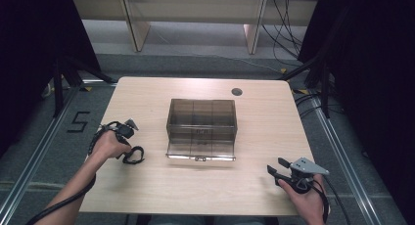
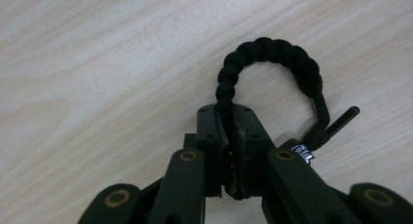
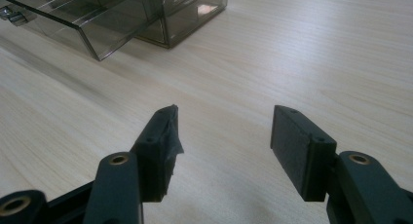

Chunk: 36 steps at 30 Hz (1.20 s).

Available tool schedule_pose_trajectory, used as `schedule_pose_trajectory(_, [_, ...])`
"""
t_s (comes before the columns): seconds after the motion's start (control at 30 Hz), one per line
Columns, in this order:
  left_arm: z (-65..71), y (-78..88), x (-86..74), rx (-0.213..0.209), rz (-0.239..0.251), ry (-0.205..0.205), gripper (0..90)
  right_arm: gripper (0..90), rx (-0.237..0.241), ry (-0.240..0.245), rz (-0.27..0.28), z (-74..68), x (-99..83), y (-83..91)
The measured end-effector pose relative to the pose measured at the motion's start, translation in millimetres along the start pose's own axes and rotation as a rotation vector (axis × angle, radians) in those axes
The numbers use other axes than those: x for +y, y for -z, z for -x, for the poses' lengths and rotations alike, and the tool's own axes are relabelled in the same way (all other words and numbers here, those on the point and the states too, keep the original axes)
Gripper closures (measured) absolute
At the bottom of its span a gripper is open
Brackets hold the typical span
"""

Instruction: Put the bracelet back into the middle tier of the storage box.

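From the high view, your left gripper (image 1: 131, 146) sits near the left edge of the wooden table (image 1: 147, 95), pointing down at a black braided cord loop (image 1: 134, 155) that lies on the tabletop just left of the smoky transparent box (image 1: 201, 118). The box stands at the middle of the table with its drawer (image 1: 200, 150) pulled out toward you. Your right gripper (image 1: 275, 168) rests near the table's front right corner, well apart from the box, pointing toward it.

In the left gripper view, your jaws are pressed together on one end of the braided cord loop (image 2: 272, 56); the cord runs between the pads and arches out over the wood beyond the tips. At the loop's other end a thinner cord leads down to a small black pin (image 2: 343, 121) beside the right jaw.

In the right gripper view, your jaws stand spread wide with only bare table (image 3: 292, 53) between them. The transparent box (image 3: 195, 12) and its open drawer (image 3: 83, 24) lie at the upper left, well apart from the tips.
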<state>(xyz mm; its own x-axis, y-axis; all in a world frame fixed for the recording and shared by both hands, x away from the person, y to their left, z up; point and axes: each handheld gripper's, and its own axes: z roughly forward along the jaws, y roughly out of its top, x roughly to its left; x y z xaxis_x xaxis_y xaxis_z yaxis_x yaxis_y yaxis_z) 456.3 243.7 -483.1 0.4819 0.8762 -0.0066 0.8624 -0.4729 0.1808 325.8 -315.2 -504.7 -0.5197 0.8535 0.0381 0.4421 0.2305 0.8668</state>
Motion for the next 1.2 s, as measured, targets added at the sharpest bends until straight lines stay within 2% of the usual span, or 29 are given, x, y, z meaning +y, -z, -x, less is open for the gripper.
schedule_pose_trajectory(0.03, [0.8,0.6,-0.4,-0.001,-0.003,0.015,82.8,44.5,0.004,-0.03,-0.012,-2.3,-0.3,0.5])
schedule_pose_trajectory(0.07, [-0.2,1.4,-0.4,-0.003,-0.004,0.002,82.8,44.5,0.004,-0.03,-0.012,-2.3,-0.3,0.5])
schedule_pose_trajectory(0.17, [1.5,6.5,-1.8,-0.012,-0.003,0.005,83.4,44.5,0.002,-0.031,-0.013,-1.9,-0.4,0.6])
schedule_pose_trajectory(0.23, [1.7,7.7,-2.2,-0.015,0.0,-0.004,83.7,44.5,0.003,-0.031,-0.011,-2.1,-0.3,0.6])
schedule_pose_trajectory(0.27, [0.9,9.3,-2.6,-0.019,0.005,-0.032,83.8,44.5,0.004,-0.031,-0.012,-2.1,-0.3,0.6])
schedule_pose_trajectory(0.4, [4.1,12.8,-5.2,-0.024,0.017,-0.018,84.2,44.5,0.003,-0.031,-0.011,-2.1,-0.3,0.6])
schedule_pose_trajectory(0.43, [6.5,14.6,-6.0,-0.036,0.008,0.011,84.2,44.5,0.003,-0.031,-0.011,-2.1,-0.3,0.6])
schedule_pose_trajectory(0.67, [13.1,24.2,-9.5,-0.062,0.005,-0.001,84.5,44.5,0.003,-0.032,-0.012,-2.1,-0.4,0.5])
schedule_pose_trajectory(0.73, [16.1,26.6,-12.1,-0.064,0.022,-0.016,84.6,44.5,0.003,-0.033,-0.013,-2.2,-0.4,0.4])
schedule_pose_trajectory(0.8, [18.1,29.2,-12.7,-0.07,0.017,-0.023,84.6,44.5,0.001,-0.022,-0.011,-1.8,-0.3,0.1])
schedule_pose_trajectory(0.83, [18.8,29.6,-13.3,-0.07,0.024,-0.031,84.6,44.5,0.004,-0.036,-0.013,-2.9,-0.4,0.2])
schedule_pose_trajectory(0.9, [20.9,30.9,-13.5,-0.074,0.027,-0.023,84.6,44.5,0.004,-0.035,-0.012,-3.0,-0.4,0.1])
schedule_pose_trajectory(0.93, [21.4,32.7,-13.4,-0.067,0.019,-0.042,84.6,44.5,0.004,-0.034,-0.013,-2.9,-0.3,0.2])
schedule_pose_trajectory(0.97, [23.1,33.0,-13.7,-0.07,0.028,-0.032,84.6,44.5,0.003,-0.034,-0.013,-2.8,-0.3,0.2])
schedule_pose_trajectory(1.03, [24.9,35.7,-13.8,-0.072,0.032,-0.046,84.6,44.5,0.002,-0.032,-0.014,-2.5,-0.5,0.3])
schedule_pose_trajectory(1.07, [26.1,36.5,-13.6,-0.073,0.035,-0.043,84.6,44.5,0.006,-0.007,-0.003,0.1,-0.3,-0.7])
schedule_pose_trajectory(1.2, [31.2,41.0,-13.2,-0.08,0.034,-0.051,84.6,44.5,0.007,-0.008,-0.002,-0.4,-0.3,-0.8])
